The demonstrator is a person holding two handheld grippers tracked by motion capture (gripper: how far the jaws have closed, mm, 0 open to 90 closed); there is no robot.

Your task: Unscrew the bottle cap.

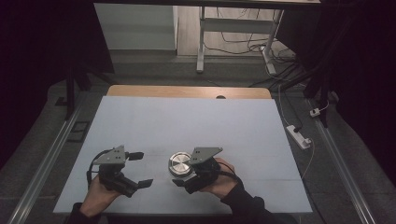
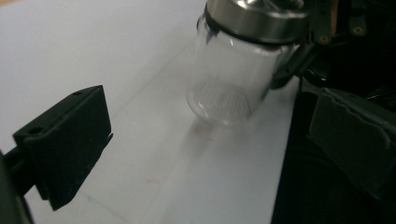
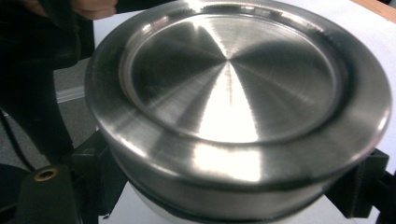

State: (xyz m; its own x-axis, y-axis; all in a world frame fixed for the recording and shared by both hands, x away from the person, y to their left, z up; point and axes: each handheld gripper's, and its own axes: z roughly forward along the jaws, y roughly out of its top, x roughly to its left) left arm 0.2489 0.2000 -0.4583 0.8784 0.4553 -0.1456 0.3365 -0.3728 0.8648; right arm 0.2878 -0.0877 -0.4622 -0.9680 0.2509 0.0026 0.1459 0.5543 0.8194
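Observation:
A clear glass jar (image 2: 229, 79) with a brushed steel lid (image 1: 179, 163) is held at the table's near middle. My right gripper (image 1: 184, 172) is shut on it, with a black jaw on each side just under the lid (image 3: 233, 93). In the left gripper view the jar leans and its base seems to hang slightly above the white sheet. My left gripper (image 1: 140, 169) is to the jar's left, apart from it, open with nothing between its fingers (image 2: 65, 144).
A white sheet (image 1: 187, 121) covers the table, whose wooden far edge (image 1: 187, 91) shows behind it. On the floor to the right lie a power strip (image 1: 299, 136) and cables. A desk frame (image 1: 201, 42) stands farther back.

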